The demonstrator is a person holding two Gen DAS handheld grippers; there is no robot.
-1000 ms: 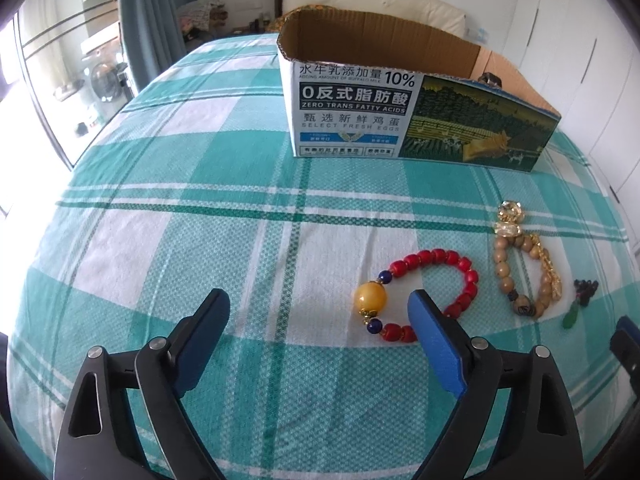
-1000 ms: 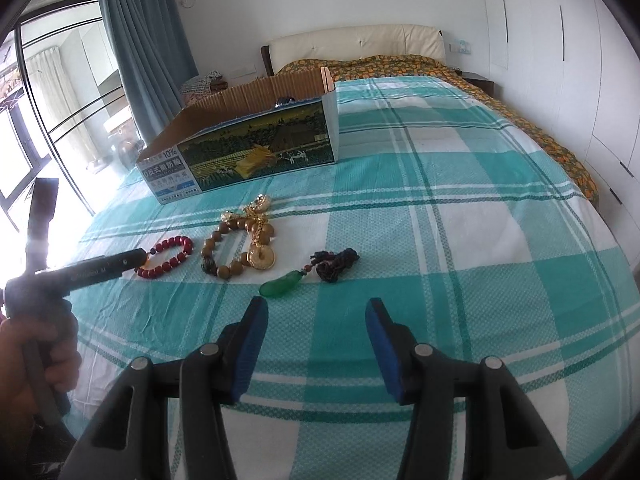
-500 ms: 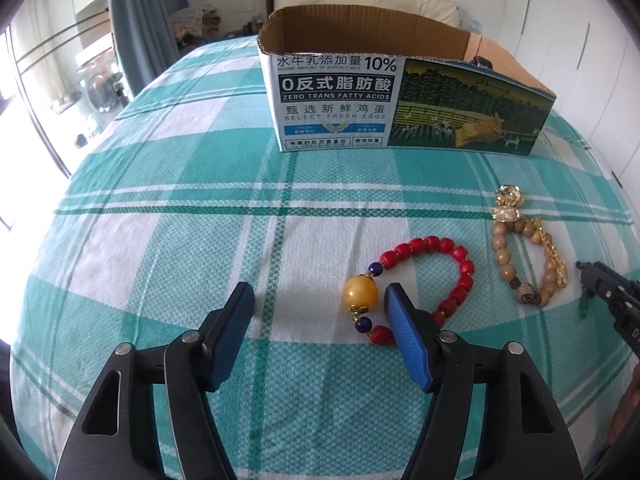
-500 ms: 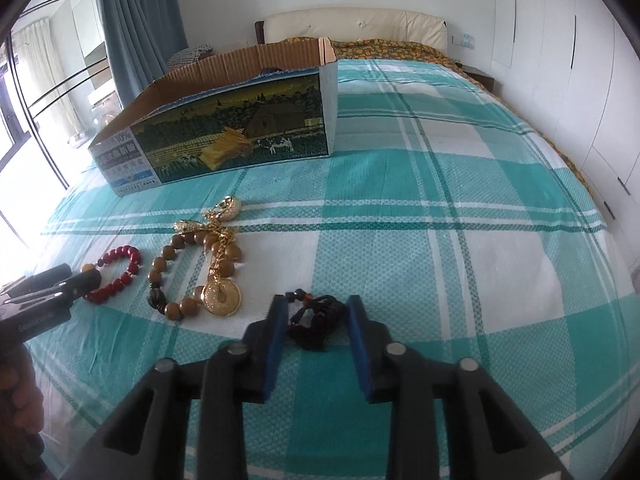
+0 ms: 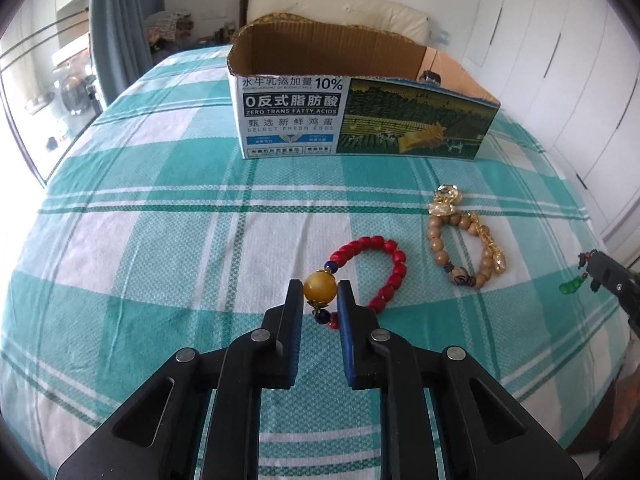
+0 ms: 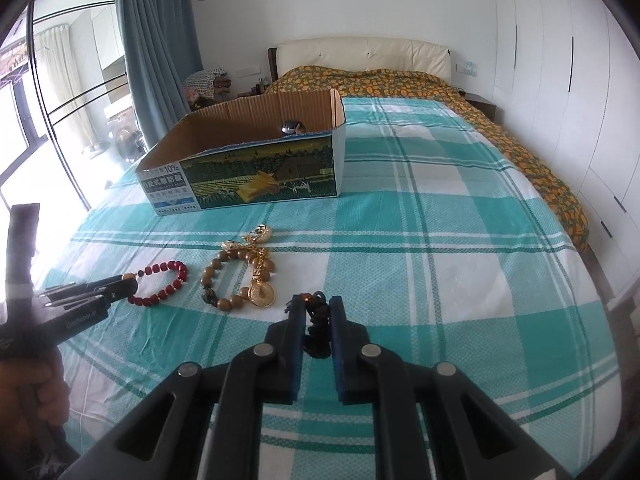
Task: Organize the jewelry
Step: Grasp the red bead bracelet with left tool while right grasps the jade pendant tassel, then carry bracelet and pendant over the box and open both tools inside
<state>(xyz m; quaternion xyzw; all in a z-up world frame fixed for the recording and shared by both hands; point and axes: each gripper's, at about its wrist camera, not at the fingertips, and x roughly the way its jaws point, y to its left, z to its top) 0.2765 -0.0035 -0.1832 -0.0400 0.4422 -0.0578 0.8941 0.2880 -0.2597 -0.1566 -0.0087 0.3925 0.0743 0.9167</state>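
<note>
A red bead bracelet (image 5: 390,276) with a big yellow bead (image 5: 319,294) lies on the checked bedspread. My left gripper (image 5: 319,286) is closing, and its blue pads press on that yellow bead. The same gripper shows at the left of the right wrist view (image 6: 124,284). My right gripper (image 6: 316,308) is also closing and pinches a dark knotted cord (image 6: 318,328). In the left wrist view a green pendant (image 5: 570,287) dangles from that cord, just above the bed. A wooden bead bracelet with gold charms (image 5: 464,248) lies between the two grippers, untouched.
An open cardboard box (image 5: 360,120) stands on the bed beyond the jewelry, with a small dark object (image 6: 291,127) inside. A hand (image 6: 28,396) holds the left gripper's handle. Behind are the headboard and an orange quilt (image 6: 500,120); a curtain and window lie to the left.
Both grippers have gone from open to shut, the left on the yellow bead and the right on the dark cord. The right one has risen, lifting the green pendant off the bedspread.
</note>
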